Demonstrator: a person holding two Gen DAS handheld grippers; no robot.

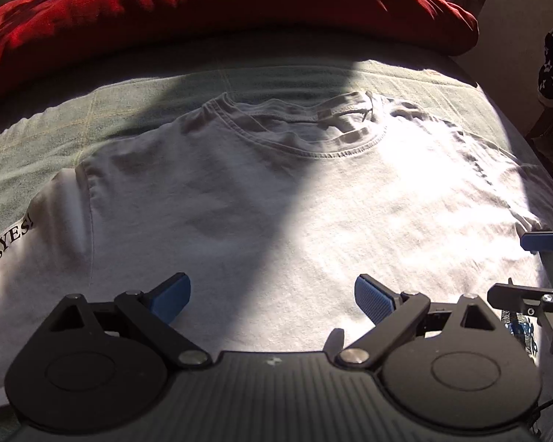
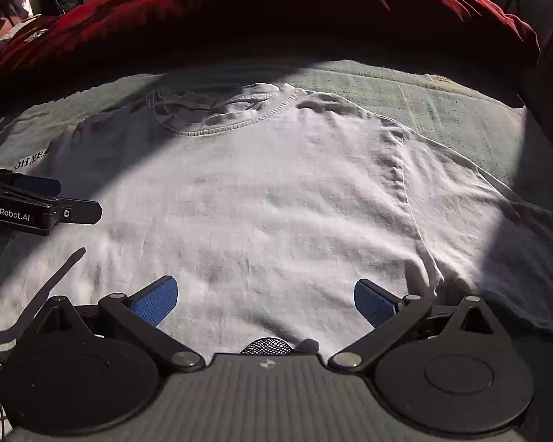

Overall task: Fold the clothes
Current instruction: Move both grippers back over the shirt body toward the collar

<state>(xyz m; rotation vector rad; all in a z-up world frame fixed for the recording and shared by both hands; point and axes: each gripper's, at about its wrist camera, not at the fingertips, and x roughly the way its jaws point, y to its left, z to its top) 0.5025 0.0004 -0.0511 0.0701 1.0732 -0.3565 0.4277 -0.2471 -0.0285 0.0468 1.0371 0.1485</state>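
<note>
White T-shirt (image 1: 261,213): spread flat, collar away, on green blanket (image 1: 92,110), before red cloth (image 1: 202,3). Left gripper (image 1: 272,300): fingers spread, empty, above shirt. Right gripper (image 2: 265,302): fingers spread, empty, above hem.

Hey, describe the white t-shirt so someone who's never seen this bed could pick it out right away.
Start at the dark red blanket bunched across the far side, then come toward the camera over the pale green cover. The white t-shirt lies spread flat on that cover, its stitched round collar toward the blanket. It is the only white garment, with black lettering ending in YES on one sleeve.
</note>
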